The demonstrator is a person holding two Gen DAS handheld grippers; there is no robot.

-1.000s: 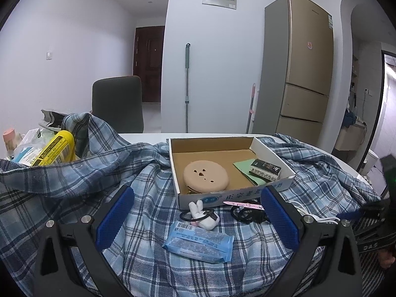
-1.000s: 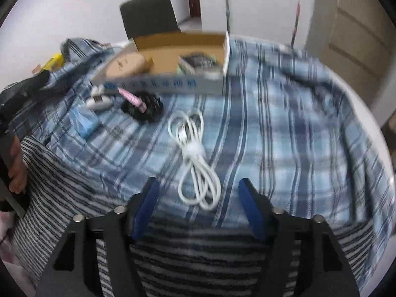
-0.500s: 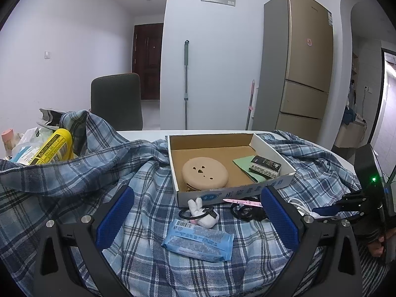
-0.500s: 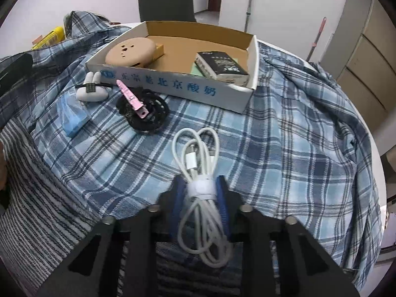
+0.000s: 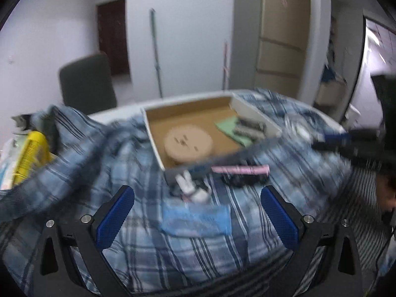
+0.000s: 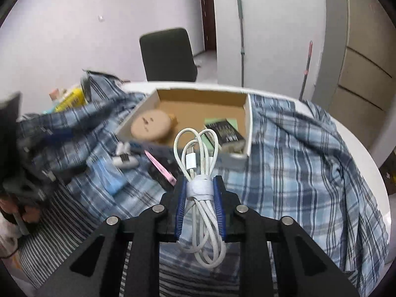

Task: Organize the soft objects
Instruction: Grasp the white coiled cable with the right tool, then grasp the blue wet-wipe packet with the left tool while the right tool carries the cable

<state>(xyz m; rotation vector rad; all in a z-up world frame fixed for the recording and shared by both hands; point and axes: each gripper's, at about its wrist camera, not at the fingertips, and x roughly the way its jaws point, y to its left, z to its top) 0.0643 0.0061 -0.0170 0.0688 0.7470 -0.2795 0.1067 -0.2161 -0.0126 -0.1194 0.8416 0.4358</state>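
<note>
So the right gripper (image 6: pixel 200 190) is clamped tight on the cable (image 6: pixel 198 163), pads squeezing the white strap around the middle of the coil, loops sticking out above and below the grip. It looks lifted clear of the plaid shirt (image 6: pixel 297 153) that's spread over the surface. Just past it is the box (image 6: pixel 248 123), which already has a round tan thing (image 6: pixel 151 125) and a dark pack (image 6: pixel 226 130) on a green card inside. Lying in front of the box on the shirt: a pink clip (image 6: pixel 159 167), a small white bunny charm (image 6: pixel 123 159) and a blue tissue pack (image 6: pixel 109 177). The left gripper (image 5: pixel 198 216) is wide open with nothing in it, hovering over that same blue pack, though that view is pretty blurry. My read: this is the carry step, cable picked up and headed for the box. Next move needs the coil brought over the box wall and above a free patch of cardboard, then let go low enough that the loops don't flop over the edge or snag on the rim.
</note>
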